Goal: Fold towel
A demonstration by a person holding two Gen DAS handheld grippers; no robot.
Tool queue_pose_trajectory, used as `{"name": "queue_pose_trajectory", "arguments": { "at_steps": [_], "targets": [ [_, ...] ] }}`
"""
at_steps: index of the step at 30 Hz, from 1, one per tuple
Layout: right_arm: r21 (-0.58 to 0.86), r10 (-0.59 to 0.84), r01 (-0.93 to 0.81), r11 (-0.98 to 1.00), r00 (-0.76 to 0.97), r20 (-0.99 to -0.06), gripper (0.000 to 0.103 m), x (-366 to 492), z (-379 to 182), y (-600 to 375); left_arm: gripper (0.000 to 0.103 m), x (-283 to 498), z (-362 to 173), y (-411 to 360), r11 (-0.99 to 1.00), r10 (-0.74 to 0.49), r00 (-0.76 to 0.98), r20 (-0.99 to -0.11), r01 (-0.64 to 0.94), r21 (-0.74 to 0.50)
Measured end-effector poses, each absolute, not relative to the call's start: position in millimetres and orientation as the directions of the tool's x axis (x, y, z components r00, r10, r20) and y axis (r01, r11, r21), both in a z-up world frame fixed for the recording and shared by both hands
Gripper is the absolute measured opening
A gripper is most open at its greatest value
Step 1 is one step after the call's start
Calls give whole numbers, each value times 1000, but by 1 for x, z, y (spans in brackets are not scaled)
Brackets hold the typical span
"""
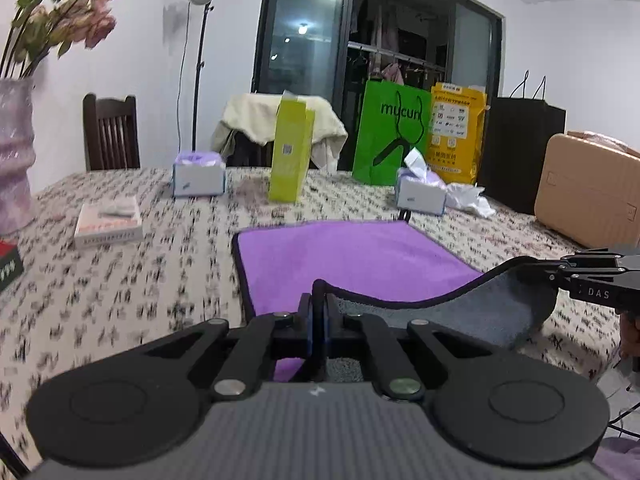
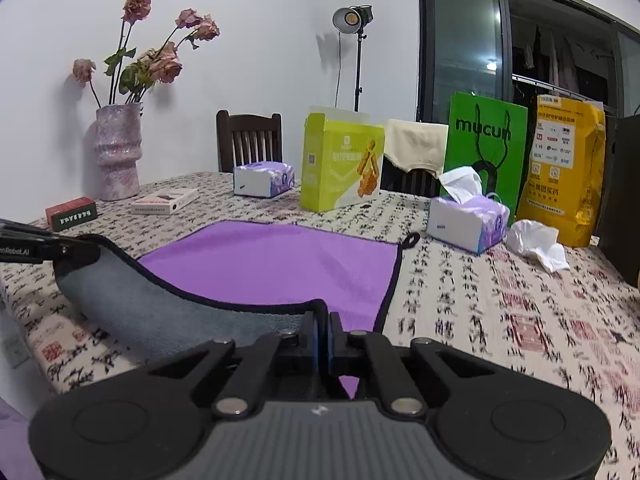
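Observation:
A purple towel (image 1: pixel 344 256) with a dark hem and a grey underside lies on the patterned tablecloth; it also shows in the right wrist view (image 2: pixel 272 264). Its near edge is lifted off the table and the grey underside (image 1: pixel 480 312) hangs between the two held corners. My left gripper (image 1: pixel 319 300) is shut on the near left corner. My right gripper (image 2: pixel 323 320) is shut on the near right corner. The right gripper also shows at the right edge of the left wrist view (image 1: pixel 560 270), and the left gripper at the left edge of the right wrist view (image 2: pixel 76 246).
Behind the towel stand two tissue boxes (image 2: pixel 466 220) (image 2: pixel 262 178), a yellow-green carton (image 2: pixel 340 162), a green bag (image 2: pixel 486 140), a yellow bag (image 2: pixel 564 176) and crumpled tissue (image 2: pixel 538 244). A vase of flowers (image 2: pixel 118 148), a white box (image 2: pixel 164 200) and a red box (image 2: pixel 71 212) sit at left. A tan case (image 1: pixel 592 196) stands at far right.

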State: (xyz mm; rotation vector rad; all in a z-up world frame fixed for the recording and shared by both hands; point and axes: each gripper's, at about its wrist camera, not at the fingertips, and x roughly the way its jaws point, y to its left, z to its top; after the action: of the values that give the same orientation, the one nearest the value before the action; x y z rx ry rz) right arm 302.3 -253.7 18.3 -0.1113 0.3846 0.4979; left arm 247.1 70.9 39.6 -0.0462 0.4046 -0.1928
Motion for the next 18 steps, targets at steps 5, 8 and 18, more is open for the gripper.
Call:
{"name": "queue_pose_trajectory", "arguments": {
  "at_steps": [5, 8, 18],
  "targets": [
    [2, 485, -518, 855, 799, -355, 4, 326, 37, -252, 5, 278, 53, 78, 975, -222, 902, -371, 203, -89],
    [11, 492, -525, 851, 789, -368, 4, 348, 42, -251, 5, 300, 56, 85, 973, -227, 896, -381, 197, -117],
    [17, 497, -533, 846, 778, -385, 4, 412, 55, -243, 6, 352, 65, 99, 979, -196, 903, -382, 159, -126]
  ]
}}
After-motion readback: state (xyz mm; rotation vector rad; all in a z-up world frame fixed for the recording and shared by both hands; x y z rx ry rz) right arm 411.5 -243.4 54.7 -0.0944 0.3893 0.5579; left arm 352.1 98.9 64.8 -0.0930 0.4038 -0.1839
